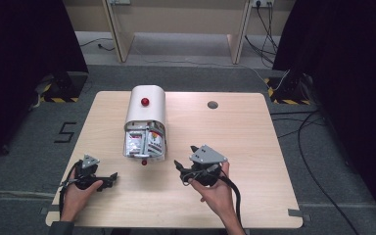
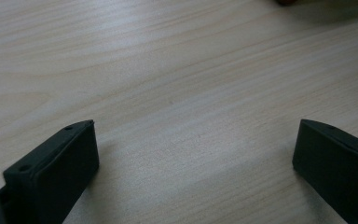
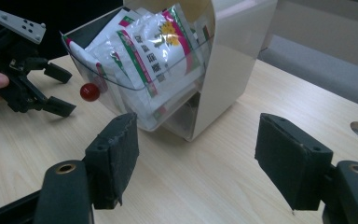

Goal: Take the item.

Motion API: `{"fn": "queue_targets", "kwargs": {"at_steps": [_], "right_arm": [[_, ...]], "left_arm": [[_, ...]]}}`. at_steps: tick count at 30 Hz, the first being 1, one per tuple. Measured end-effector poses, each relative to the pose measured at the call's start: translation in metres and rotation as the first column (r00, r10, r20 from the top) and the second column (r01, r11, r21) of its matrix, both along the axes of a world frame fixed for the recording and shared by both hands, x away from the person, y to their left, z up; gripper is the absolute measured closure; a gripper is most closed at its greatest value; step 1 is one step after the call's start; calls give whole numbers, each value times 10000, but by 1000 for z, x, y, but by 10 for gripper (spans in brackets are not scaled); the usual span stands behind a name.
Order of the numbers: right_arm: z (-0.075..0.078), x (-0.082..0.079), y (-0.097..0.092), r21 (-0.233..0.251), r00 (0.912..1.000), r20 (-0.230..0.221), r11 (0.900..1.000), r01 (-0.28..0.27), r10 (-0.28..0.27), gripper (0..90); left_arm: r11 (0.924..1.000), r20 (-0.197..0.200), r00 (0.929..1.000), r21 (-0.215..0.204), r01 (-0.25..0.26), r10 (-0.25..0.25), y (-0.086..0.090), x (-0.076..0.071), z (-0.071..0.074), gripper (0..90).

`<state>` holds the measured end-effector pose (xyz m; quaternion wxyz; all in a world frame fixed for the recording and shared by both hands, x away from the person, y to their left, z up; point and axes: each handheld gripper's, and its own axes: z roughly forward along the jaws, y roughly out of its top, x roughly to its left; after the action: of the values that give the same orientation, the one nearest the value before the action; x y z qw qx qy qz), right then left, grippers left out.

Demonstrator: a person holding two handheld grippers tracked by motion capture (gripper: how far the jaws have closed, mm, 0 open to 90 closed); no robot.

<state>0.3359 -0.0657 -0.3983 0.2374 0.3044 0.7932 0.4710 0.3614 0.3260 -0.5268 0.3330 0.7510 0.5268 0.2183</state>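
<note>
Your white bin [image 1: 145,113] holds printed sachets [image 3: 144,51] behind its clear, red-knobbed flap [image 3: 121,88]; both grippers' jaws gape wide, empty, near it.

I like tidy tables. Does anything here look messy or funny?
Not really messy. The white box has its clear front drawer tipped open, with packets leaning loosely inside. Both hand-held grippers, left and right, are open and hold nothing.
</note>
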Motion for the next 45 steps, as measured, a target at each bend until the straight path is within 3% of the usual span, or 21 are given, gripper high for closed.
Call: {"fn": "queue_targets", "kwargs": {"at_steps": [18,26,45], "right_arm": [[14,9,13,55,9991,265,9994,-344,343,353],[23,8,29,-67,9963,495,9975,-702,704,373],[18,19,59,-315,9917,473,9925,-1182,1196,425]], "left_arm": [[10000,-8,10000,6,-2,2,0,0,0,0],[10000,-7,10000,-1,-2,2,0,0,0,0],[10000,-12,10000,1,-3,3,0,0,0,0]]}}
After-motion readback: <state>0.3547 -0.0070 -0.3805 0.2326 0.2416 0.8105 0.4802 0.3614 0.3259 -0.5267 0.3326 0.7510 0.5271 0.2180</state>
